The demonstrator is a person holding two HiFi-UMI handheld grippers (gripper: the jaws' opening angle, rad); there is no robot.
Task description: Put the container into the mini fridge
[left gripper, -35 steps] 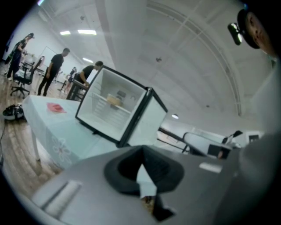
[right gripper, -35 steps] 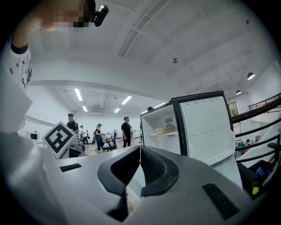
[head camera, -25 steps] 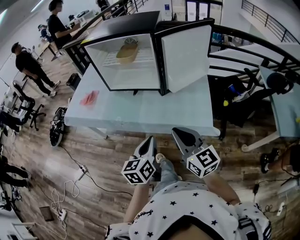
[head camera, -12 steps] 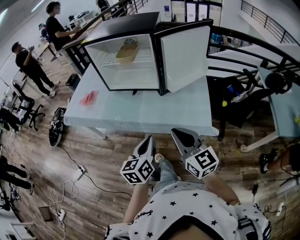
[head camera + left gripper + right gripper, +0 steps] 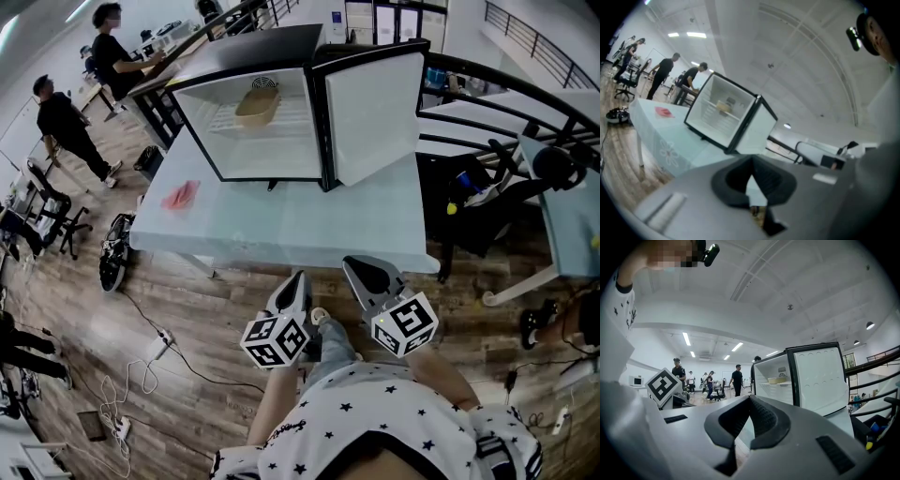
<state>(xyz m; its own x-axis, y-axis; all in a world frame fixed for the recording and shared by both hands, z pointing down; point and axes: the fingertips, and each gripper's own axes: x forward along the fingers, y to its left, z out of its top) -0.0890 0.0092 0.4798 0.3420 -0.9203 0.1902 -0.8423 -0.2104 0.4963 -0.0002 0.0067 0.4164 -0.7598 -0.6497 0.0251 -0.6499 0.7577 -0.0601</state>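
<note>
One tan container [image 5: 256, 101] lay on a shelf [image 5: 289, 114] inside the mini fridge [image 5: 281, 42], at twelve o'clock in the head view, so the placing looked done and only the open door [image 5: 373, 112], swung toward one o'clock, seemed left. At six o'clock, short of the desk [image 5: 309, 225], the left tool [image 5: 294, 289] and right tool [image 5: 373, 277] each had jaws together on nothing. Finishing well probably meant pressing a closed tip near the door's free edge and swinging it slowly, so the fridge would not slide.
</note>
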